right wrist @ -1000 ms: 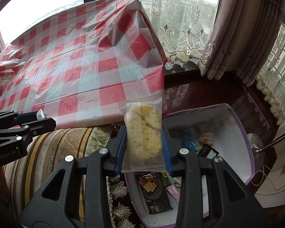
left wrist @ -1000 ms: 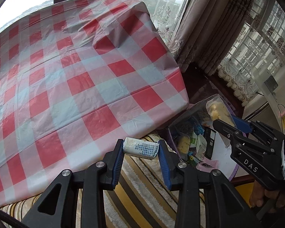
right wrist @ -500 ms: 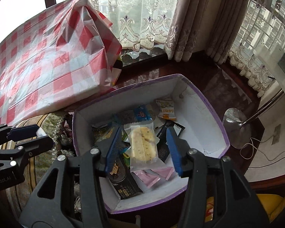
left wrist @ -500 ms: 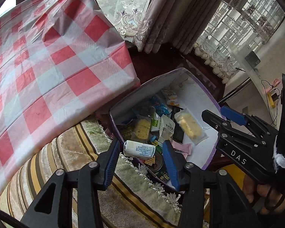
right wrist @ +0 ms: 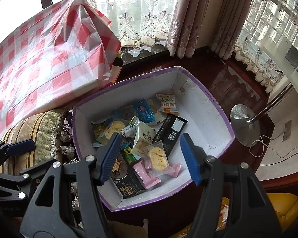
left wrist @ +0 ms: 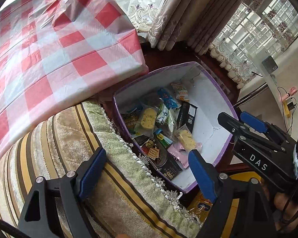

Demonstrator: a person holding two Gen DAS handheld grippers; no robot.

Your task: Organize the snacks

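Now both my hand-held grippers, left [left wrist: 147, 170] and right [right wrist: 150, 156], are opening with nothing between them; the snacks [right wrist: 147, 130] lie piled in the purple box [right wrist: 216, 107], none visibly left outside.

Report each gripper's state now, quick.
Left gripper: jaws opening, nothing between them, above the purple box.
Right gripper: jaws opening, nothing held; the cracker packet lies in the box below.

Snacks [right wrist: 141, 138] lie in the box [right wrist: 206, 107], right of the table [right wrist: 39, 63], with a cushion [left wrist: 69, 138] before the table.
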